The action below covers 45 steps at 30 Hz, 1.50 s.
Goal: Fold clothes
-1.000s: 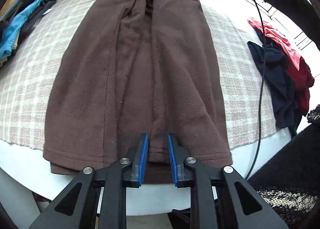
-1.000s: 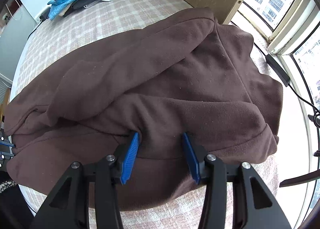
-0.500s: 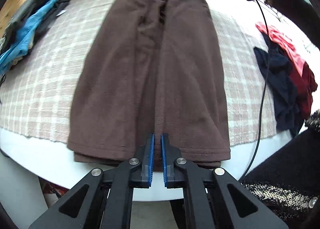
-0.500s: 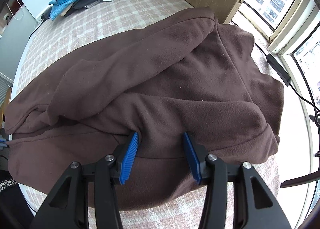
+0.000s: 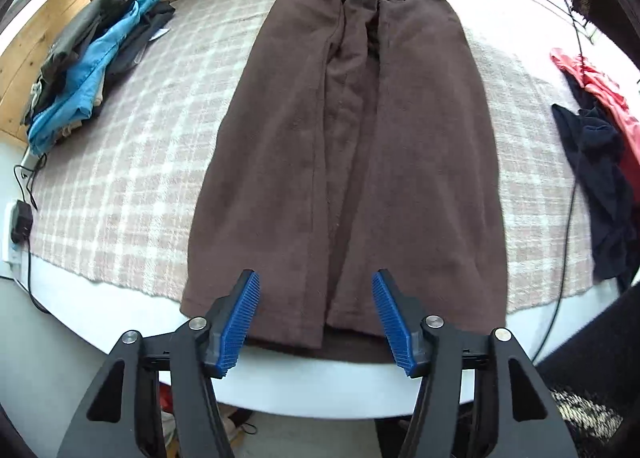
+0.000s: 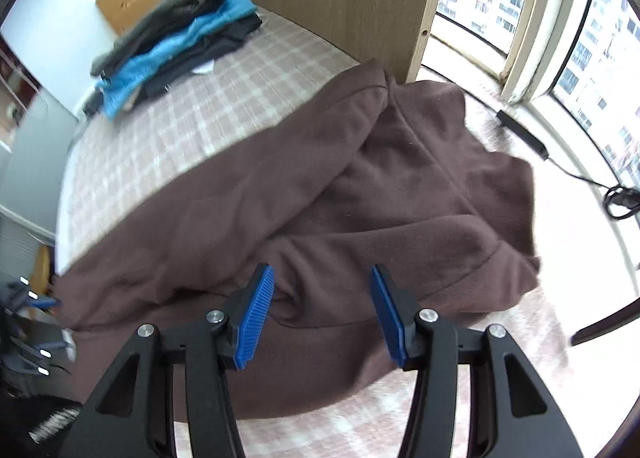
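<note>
- Since the brown fleece (image 5: pixel 352 146) lies lengthwise on the checked cover (image 5: pixel 132 162), sides turned in to a long strip, hem at the near edge and collar far, it looks ready for an end-to-end fold.
- Left gripper (image 5: pixel 316 318) hangs over the hem, jaws opening, pads clear of the cloth.
- Right gripper (image 6: pixel 322 314) sits above the collar end, jaws opening too, nothing pinched.
- No containers: folded pile (image 5: pixel 84 70) far left, loose dark and red clothes (image 5: pixel 600 162) right.
</note>
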Motion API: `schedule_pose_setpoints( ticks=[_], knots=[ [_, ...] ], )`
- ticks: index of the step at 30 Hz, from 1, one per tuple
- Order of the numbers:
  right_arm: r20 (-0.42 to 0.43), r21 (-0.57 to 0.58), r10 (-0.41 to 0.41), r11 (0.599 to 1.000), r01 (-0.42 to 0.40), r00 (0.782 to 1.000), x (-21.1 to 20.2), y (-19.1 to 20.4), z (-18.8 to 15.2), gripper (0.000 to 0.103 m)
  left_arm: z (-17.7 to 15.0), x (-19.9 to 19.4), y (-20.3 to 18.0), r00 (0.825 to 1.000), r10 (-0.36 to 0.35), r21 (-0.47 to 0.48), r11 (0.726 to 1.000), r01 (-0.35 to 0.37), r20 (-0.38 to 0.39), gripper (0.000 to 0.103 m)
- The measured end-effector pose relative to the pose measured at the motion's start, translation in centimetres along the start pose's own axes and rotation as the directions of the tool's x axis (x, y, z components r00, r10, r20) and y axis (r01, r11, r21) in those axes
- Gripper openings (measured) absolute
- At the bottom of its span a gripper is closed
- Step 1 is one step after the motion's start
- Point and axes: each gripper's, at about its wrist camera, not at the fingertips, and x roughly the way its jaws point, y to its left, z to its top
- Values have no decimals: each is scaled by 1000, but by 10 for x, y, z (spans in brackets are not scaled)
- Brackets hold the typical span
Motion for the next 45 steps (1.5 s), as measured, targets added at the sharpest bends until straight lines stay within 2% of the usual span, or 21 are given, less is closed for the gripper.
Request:
schedule_pose_setpoints(
  ticks=[3,5,7,9,10,11,13,15,17,20,23,25,26,28,29,35,39,41,42,43,45],
  knots=[
    [-17,100,153,984,-151,988,-21,28,-8,51,23,27,-18,1000,17,22,1000,-17,-8,57],
    [-29,160,243,959,-235,970,-11,34,-9,53,25,39,-23,1000,20,49,999,-20,-7,59],
    [-61,182,257,953,-242,965,-1,43,-12,57,29,43,-33,1000,-15,56,998,15,0,58],
    [-102,158,190,972,-172,977,19,51,-10,57,29,45,-29,999,-47,48,998,47,-4,54],
    [-115,140,149,981,-132,982,29,54,-9,53,29,45,-27,999,-41,46,998,41,-2,51],
    [-109,129,123,986,-109,986,37,56,-10,47,29,45,-25,999,-34,45,998,34,0,37],
    [-66,127,107,987,-98,992,37,54,-12,9,31,42,-15,997,-78,0,997,78,-12,28],
    [-1,178,173,969,-170,985,21,42,-16,8,33,36,-5,991,-129,-55,990,128,-18,14],
    [35,186,172,967,-176,984,9,33,-22,8,33,25,-5,987,-160,-66,985,160,11,14],
    [-33,158,96,983,-89,995,21,32,-37,8,27,29,-24,978,-207,-1,978,207,3,22],
    [-73,136,103,986,-92,992,18,35,-36,11,25,40,-43,988,-151,80,985,153,-29,33],
    [-72,114,104,989,-95,992,7,36,-34,26,25,31,-42,984,-174,77,981,177,-43,38],
    [-36,83,94,992,-91,995,-7,38,-29,31,25,25,-39,984,-176,70,982,178,-40,38],
    [47,44,77,996,-79,996,-32,35,-14,55,26,9,-31,983,-185,53,981,186,-14,45],
    [91,35,61,997,-65,994,-40,31,-4,59,29,2,-27,984,-178,43,983,177,8,50],
    [189,130,-59,991,35,980,-3,-29,89,60,63,14,2,993,-100,-33,994,102,61,52],
    [135,139,-118,985,99,984,33,-64,126,60,74,51,1,997,-67,-11,998,66,-40,54],
    [101,119,-133,986,120,986,50,-70,133,55,73,55,7,994,-104,-43,994,103,-38,58],
    [79,114,-121,987,111,990,59,-72,133,22,73,57,11,992,-116,-62,992,113,-49,63],
    [75,116,-106,989,97,992,63,-75,131,6,71,58,14,990,-132,-84,988,127,-52,65],
    [148,139,-61,990,41,987,49,-85,123,6,70,61,20,987,-151,-113,983,144,-49,72]
  ],
)
